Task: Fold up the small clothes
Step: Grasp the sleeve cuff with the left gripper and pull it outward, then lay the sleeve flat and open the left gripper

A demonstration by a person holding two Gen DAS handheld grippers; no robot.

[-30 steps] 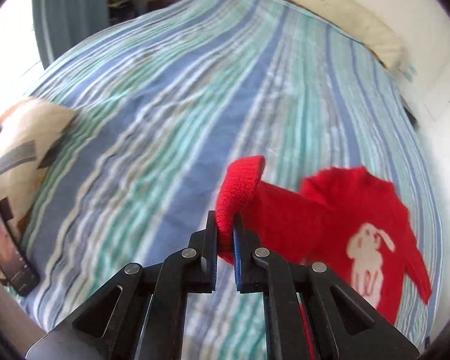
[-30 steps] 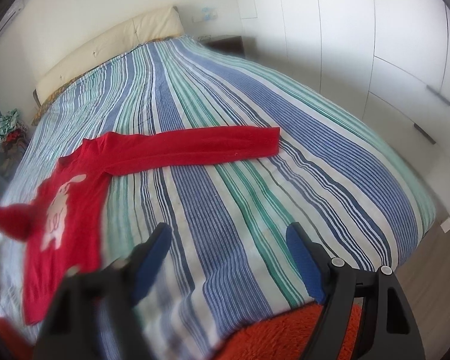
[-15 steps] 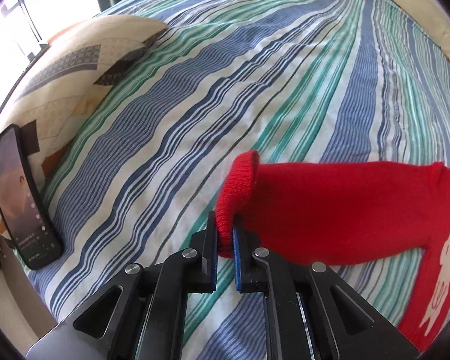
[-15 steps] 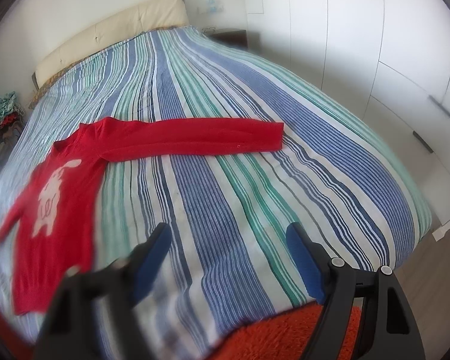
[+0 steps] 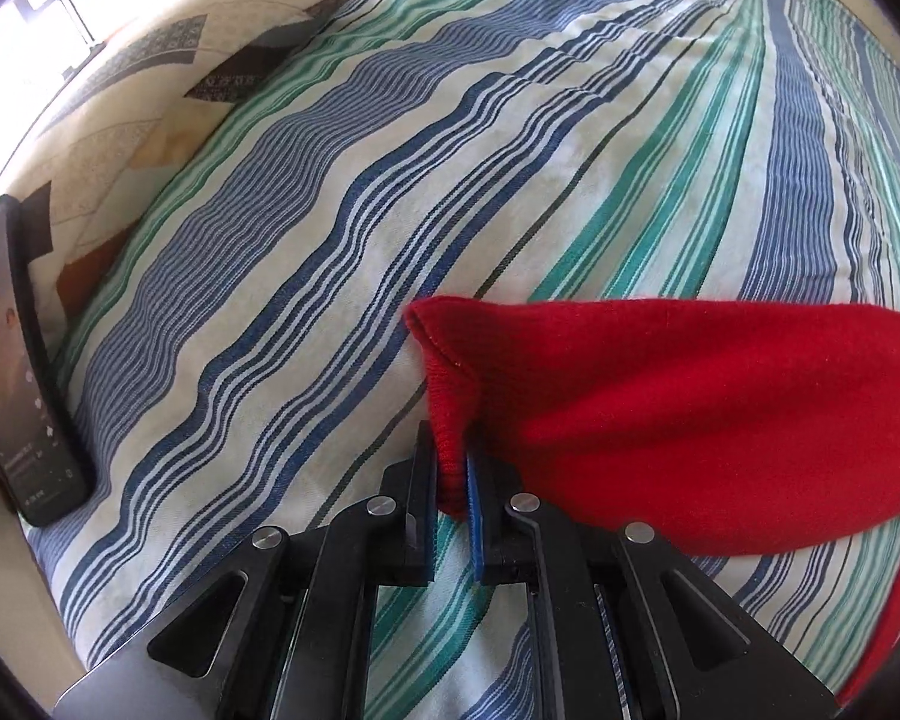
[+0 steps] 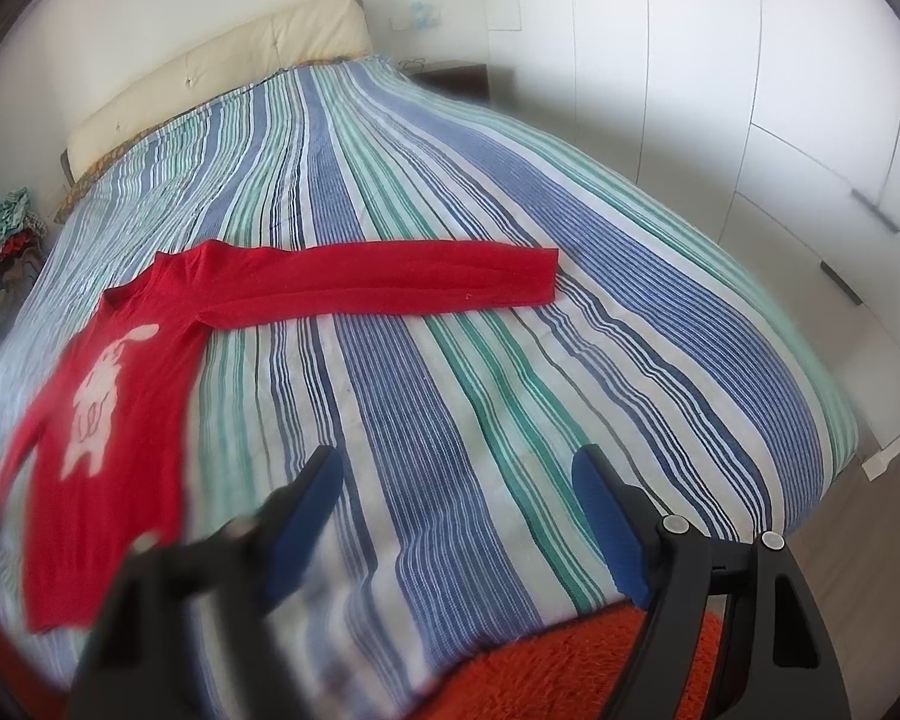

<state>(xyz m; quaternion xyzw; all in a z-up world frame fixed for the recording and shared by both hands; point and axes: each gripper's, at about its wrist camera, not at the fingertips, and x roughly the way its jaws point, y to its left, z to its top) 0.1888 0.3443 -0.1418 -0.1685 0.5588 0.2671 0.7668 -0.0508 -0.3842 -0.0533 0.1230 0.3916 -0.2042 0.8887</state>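
Observation:
A small red sweater [image 6: 120, 396] with a white animal on its front lies flat on the striped bed cover [image 6: 450, 360]. One sleeve [image 6: 378, 285] is stretched out to the right. My left gripper [image 5: 450, 483] is shut on the cuff of the other sleeve [image 5: 660, 420] and holds it low over the cover, stretched out from the body. My right gripper [image 6: 456, 510] is open and empty above the near edge of the bed, apart from the sweater.
A patterned pillow [image 5: 150, 96] lies at the left with a phone [image 5: 21, 372] leaning on it. An orange shaggy rug [image 6: 570, 666] lies below the bed's near edge. White wardrobe doors [image 6: 780, 90] stand at the right. A cream headboard [image 6: 222, 66] is at the far end.
My left gripper has pulled the sleeve cuff outward and down toward the cover, so the sleeve now lies stretched out. The right gripper has stayed open and shifted only slightly.

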